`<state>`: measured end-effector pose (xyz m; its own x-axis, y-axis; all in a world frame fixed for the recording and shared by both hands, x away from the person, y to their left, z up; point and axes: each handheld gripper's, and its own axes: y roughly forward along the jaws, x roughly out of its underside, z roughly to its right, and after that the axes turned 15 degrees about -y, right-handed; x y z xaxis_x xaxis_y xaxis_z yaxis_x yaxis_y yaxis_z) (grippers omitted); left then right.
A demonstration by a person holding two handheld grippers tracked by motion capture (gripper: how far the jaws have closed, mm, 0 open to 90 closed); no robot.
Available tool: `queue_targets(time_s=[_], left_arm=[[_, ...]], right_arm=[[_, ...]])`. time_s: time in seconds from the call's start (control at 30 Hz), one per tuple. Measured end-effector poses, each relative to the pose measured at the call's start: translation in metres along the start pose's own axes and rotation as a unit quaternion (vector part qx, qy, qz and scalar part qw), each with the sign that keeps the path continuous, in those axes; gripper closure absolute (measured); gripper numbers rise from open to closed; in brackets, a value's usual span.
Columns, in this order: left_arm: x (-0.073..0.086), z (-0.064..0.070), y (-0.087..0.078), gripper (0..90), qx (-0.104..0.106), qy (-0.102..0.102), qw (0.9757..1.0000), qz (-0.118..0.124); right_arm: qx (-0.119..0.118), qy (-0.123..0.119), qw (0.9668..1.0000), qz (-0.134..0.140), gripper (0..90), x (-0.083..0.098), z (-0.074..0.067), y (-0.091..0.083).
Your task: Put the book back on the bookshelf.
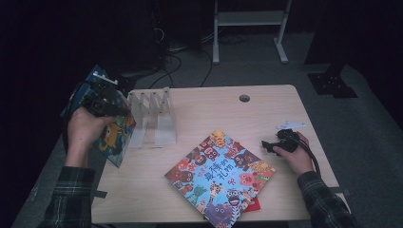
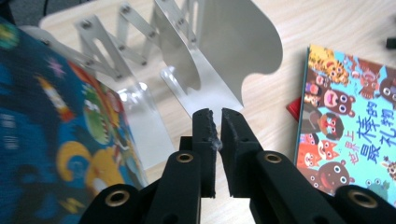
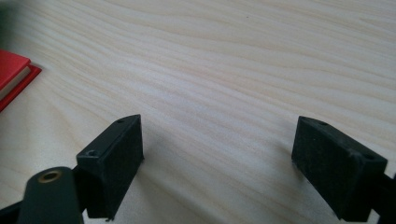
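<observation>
Now L gripper (image 2: 217, 128) jaws shut, rack (image 2: 219, 56) ahead

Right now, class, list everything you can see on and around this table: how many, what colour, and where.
Picture book: one, many-coloured cover, flat at the table's near middle.
Red book: one, red, under the picture book.
Second picture book: one, blue cover, at the table's left edge beside the left gripper.
Book rack: one, silver metal, back left.
Table: one, light wood.
Frame: one, white, on the floor behind.
Left gripper: black, jaws nearly together, nothing between.
Right gripper: black, jaws wide, resting at right.
</observation>
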<state>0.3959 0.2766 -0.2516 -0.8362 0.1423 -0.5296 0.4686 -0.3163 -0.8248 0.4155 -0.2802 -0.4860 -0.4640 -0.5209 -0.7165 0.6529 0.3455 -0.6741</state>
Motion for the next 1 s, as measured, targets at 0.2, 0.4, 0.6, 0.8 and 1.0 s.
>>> queue_targets(time_s=[0.2, 0.4, 0.6, 0.8, 1.0], left_arm=[[0.013, 0.009, 0.024, 78.5, -0.003, 0.017, 0.9993, -0.033], [0.029, 0.017, 0.050, 66.6, -0.005, 0.034, 0.9982, -0.050], [0.048, 0.026, 0.082, 44.0, 0.016, 0.043, 0.9968, -0.066], [0.065, 0.031, 0.105, 28.9, 0.072, 0.038, 0.9952, -0.054], [0.077, 0.041, 0.123, 19.2, 0.081, 0.060, 0.9931, -0.059]], right_arm=[[0.000, 0.001, 1.0000, 0.000, 15.4, 0.000, 0.000, 0.000], [-0.002, 0.000, 1.0000, -0.001, 14.8, 0.000, 0.000, 0.000], [-0.004, -0.003, 1.0000, -0.002, 13.3, 0.000, 0.000, 0.000], [-0.004, -0.003, 1.0000, -0.002, 13.1, 0.000, -0.001, 0.000], [-0.004, -0.003, 1.0000, -0.002, 13.1, 0.000, -0.001, 0.000]])
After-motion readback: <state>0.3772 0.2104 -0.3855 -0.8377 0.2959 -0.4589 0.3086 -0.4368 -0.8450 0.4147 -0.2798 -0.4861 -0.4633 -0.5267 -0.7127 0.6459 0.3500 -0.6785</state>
